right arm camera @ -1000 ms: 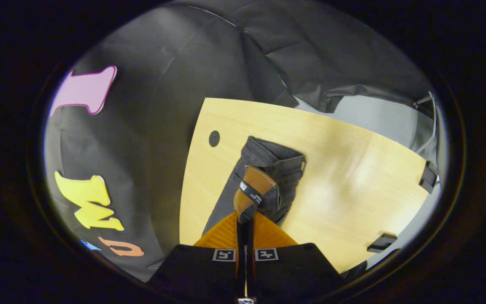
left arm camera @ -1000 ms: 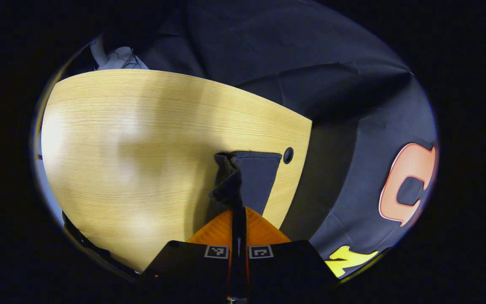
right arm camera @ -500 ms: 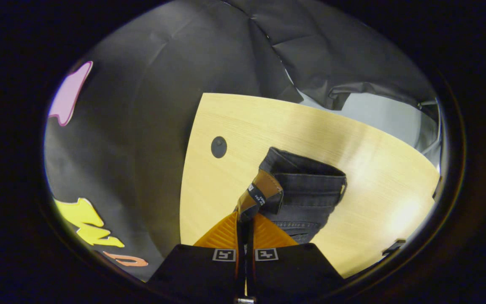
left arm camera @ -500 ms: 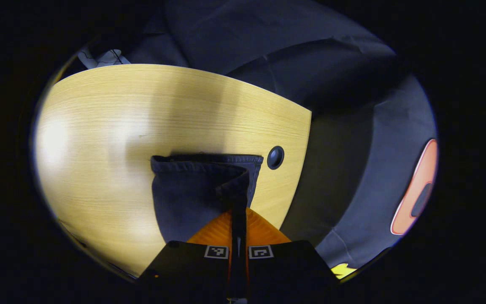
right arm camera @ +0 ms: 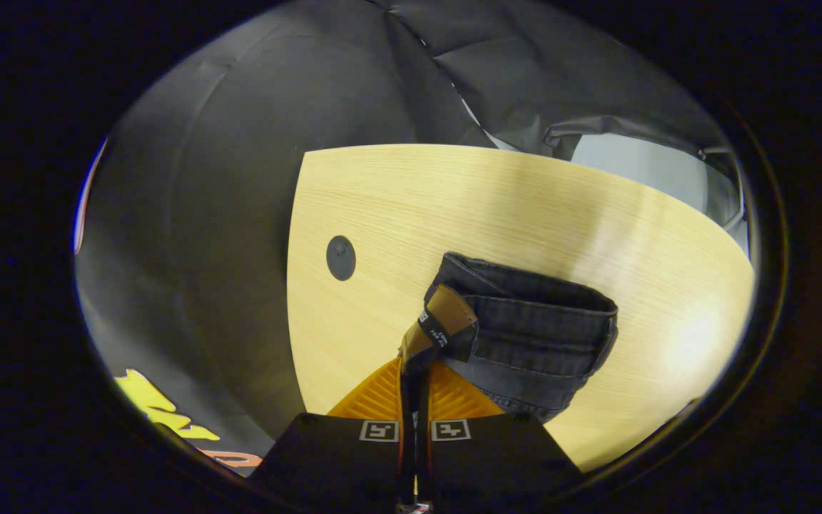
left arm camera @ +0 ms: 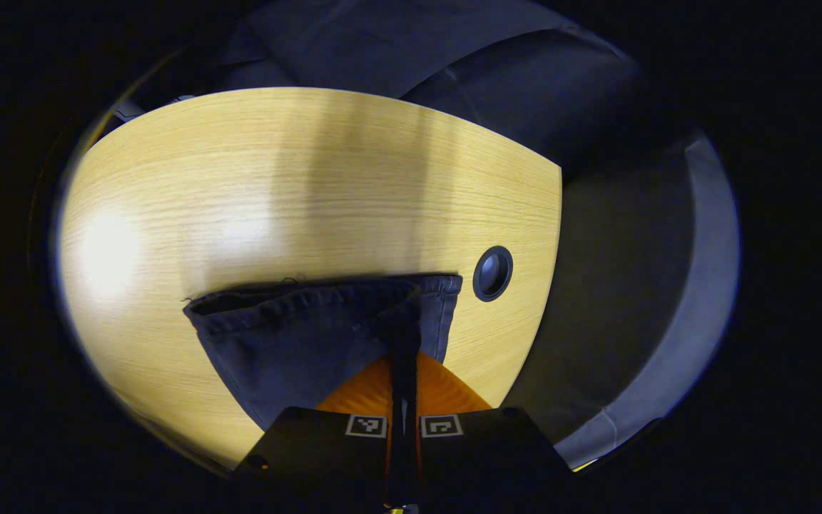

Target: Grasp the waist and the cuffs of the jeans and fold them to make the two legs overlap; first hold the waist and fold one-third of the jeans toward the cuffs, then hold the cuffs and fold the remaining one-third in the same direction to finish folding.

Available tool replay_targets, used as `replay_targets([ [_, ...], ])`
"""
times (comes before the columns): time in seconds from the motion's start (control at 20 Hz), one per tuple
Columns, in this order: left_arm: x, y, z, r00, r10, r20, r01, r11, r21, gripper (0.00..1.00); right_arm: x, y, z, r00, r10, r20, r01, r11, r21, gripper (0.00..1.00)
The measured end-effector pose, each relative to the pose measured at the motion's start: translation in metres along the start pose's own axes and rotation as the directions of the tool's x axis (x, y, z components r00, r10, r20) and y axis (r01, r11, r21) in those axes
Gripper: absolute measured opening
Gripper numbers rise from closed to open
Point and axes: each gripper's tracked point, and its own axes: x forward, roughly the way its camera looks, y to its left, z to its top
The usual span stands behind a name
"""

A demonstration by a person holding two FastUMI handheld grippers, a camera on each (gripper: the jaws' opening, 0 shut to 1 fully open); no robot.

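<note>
Dark jeans hang from both grippers over a light wooden table. In the left gripper view the cuffs (left arm camera: pixel 311 328) spread out just above the tabletop, hem edge facing away, and my left gripper (left arm camera: pixel 404 357) is shut on the hem near its right end. In the right gripper view the waist (right arm camera: pixel 532 328) with its brown leather patch (right arm camera: pixel 443 321) drapes to the right, and my right gripper (right arm camera: pixel 414 364) is shut on the waistband at the patch. The cloth between the two ends is hidden below the grippers.
The wooden table (left arm camera: pixel 275 185) carries a round dark cable hole (left arm camera: pixel 492 273) close to the cuffs and to its edge; the same cable hole (right arm camera: pixel 340 258) lies left of the waist. Black booth cloth (right arm camera: pixel 240 143) hangs beyond the table edge.
Both grippers have come lower and closer to the table. The cuffs have spread wider to the left, and the waist has swung out to the right.
</note>
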Motion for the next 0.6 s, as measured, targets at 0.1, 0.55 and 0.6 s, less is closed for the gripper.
replay_targets([
  [0.1,0.002,0.003,-0.002,1.000,-0.006,-0.009,0.006,1.000,-0.019,0.05,0.005,0.001,0.000,1.000,-0.003,0.003,0.003,1.000,0.016,0.02],
  [0.55,-0.024,0.007,0.013,1.000,0.028,0.005,-0.029,0.999,0.020,0.86,-0.014,0.019,0.012,0.990,0.022,0.140,-0.002,0.990,-0.139,0.59],
  [0.6,-0.034,0.006,0.013,1.000,0.027,0.009,-0.028,0.999,0.032,1.00,-0.024,0.021,0.018,0.984,0.018,0.179,0.014,0.984,-0.176,0.75],
])
